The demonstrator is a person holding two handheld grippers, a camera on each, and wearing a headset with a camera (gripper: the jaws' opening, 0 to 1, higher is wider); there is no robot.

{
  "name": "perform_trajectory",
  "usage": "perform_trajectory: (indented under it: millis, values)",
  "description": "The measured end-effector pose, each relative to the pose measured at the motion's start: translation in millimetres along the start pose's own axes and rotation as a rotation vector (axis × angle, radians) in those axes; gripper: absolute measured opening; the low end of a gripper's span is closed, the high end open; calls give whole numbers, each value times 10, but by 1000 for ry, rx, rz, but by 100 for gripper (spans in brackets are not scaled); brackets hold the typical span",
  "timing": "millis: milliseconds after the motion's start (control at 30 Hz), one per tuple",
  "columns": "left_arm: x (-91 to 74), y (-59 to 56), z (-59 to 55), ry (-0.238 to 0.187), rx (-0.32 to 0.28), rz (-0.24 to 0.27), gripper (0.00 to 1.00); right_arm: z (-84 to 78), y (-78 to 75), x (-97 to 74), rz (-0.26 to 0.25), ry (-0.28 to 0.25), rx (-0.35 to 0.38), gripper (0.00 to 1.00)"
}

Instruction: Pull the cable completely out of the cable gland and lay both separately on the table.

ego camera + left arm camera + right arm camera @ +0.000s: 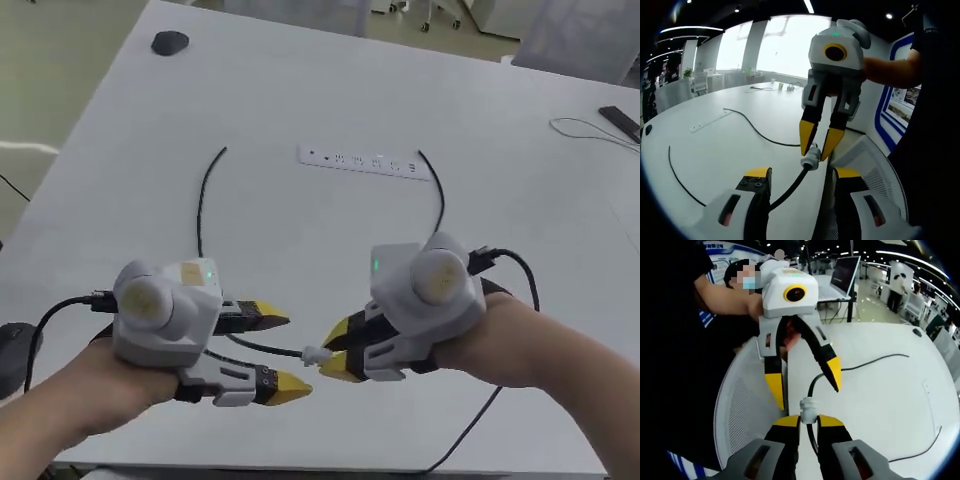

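A small white cable gland sits on the end of a black cable that runs left and then far across the grey table. My right gripper is shut on the gland, holding it just above the table's near edge. My left gripper faces it with its jaws wide open. The cable passes between the left gripper jaws without being touched. From the left gripper view, the right gripper pinches the gland from above.
A white power strip lies across the middle of the table, with a second black cable curving from its right end. A dark mouse sits at the far left corner. The grippers' own leads trail off the near edge.
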State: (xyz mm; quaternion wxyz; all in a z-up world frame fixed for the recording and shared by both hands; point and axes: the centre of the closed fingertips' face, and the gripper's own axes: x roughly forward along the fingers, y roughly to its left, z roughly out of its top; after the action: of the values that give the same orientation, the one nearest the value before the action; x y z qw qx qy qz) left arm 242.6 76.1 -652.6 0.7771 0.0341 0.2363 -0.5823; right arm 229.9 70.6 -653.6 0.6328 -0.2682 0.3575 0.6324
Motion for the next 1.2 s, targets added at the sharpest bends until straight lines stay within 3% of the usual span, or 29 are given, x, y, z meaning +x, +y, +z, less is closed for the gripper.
perform_trajectory:
  millis: [367,533,900,1200]
  values:
    - [60,-41,66,-29,-4,-32,36,-30,37,-41,21,-16,-82,7]
    - [82,-112,59,-27,-12,-67,22,-46,37,-48,14,-17,-123,7]
    - [134,-230,124,-60,26,-90,16,-95,77,-79,16,-33,-149,7]
    - [200,-257,112,-48,23,-72,15,-175,96,-87,16,-44,-170,8]
